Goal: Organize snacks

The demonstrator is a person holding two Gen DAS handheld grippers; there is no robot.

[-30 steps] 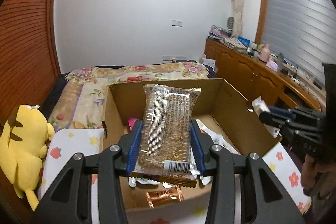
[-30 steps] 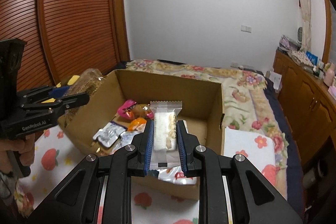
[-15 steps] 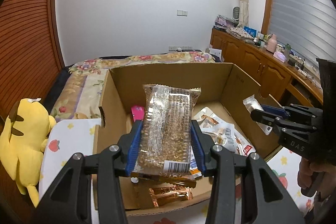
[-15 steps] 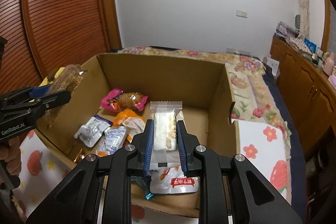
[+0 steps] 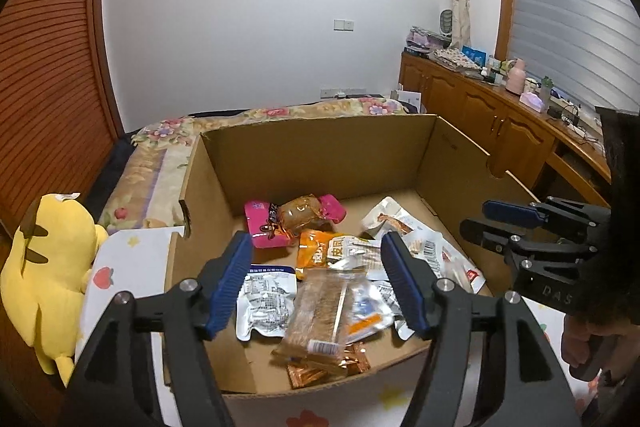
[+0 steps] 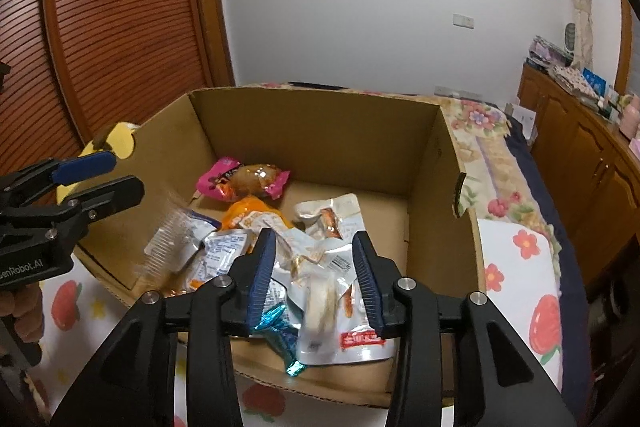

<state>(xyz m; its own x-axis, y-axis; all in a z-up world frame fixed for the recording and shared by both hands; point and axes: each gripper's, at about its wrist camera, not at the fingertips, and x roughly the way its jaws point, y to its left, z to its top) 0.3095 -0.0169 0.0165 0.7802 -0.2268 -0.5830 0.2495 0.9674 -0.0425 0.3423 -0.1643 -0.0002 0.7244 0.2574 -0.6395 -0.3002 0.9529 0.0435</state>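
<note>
An open cardboard box [image 5: 320, 155] [image 6: 320, 131] holds several snack packs. My left gripper [image 5: 316, 241] hangs over its near left part, jaws opening. The clear grain bar pack [image 5: 320, 311] is free of the pads, down among the packs; in the right wrist view it shows as a blur [image 6: 168, 239]. My right gripper [image 6: 314, 235] is over the near right part, jaws opening too. The white wafer pack [image 6: 318, 307] lies loose below, between the pads but not touched by them. Each gripper shows in the other's view: right gripper [image 5: 476, 217], left gripper [image 6: 126, 173].
In the box lie a pink-ended candy pack [image 5: 294, 219], an orange pack [image 5: 320, 253] and a silver pack [image 5: 266, 301]. A yellow plush toy [image 5: 44, 275] sits left of the box. A flowered bed [image 6: 500, 155] is behind, and wooden cabinets [image 5: 500, 115] stand at the right.
Both grippers opened. The grain bar pack left the left jaws and dropped into the box; the white wafer pack slipped out of the right jaws onto the pile. The right gripper sank lower.
</note>
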